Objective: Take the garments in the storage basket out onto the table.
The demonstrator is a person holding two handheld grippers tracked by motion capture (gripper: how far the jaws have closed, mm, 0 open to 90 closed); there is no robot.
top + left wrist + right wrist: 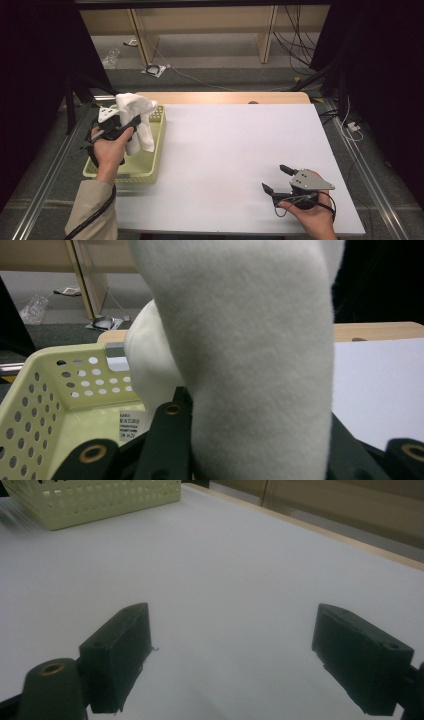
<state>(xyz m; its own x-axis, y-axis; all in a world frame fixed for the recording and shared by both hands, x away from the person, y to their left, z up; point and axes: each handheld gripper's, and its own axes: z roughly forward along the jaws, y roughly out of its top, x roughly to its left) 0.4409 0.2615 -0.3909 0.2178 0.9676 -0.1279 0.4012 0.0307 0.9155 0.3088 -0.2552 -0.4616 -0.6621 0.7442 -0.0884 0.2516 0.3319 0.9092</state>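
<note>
My left gripper (pixel 131 120) is shut on a white fleecy cloth (pixel 136 119) and holds it above the pale yellow perforated basket (pixel 150 170) at the table's left side. In the left gripper view the cloth (pixel 250 355) bulges up between the black jaws, with the basket's wall (pixel 55 395) below and to the left. Near the table's front right, my right gripper (pixel 277 179) rests low over the white tabletop. In the right gripper view its jaws stand wide apart with nothing between them (pixel 232 655), and the basket (pixel 95 500) sits far off at the top left.
The white table surface (pixel 235 150) stretches between the two hands. A wooden strip (pixel 225 97) runs along its far edge. Beyond it, on the floor, are shelf legs, cables and a plastic bag. Metal rails flank both sides of the table.
</note>
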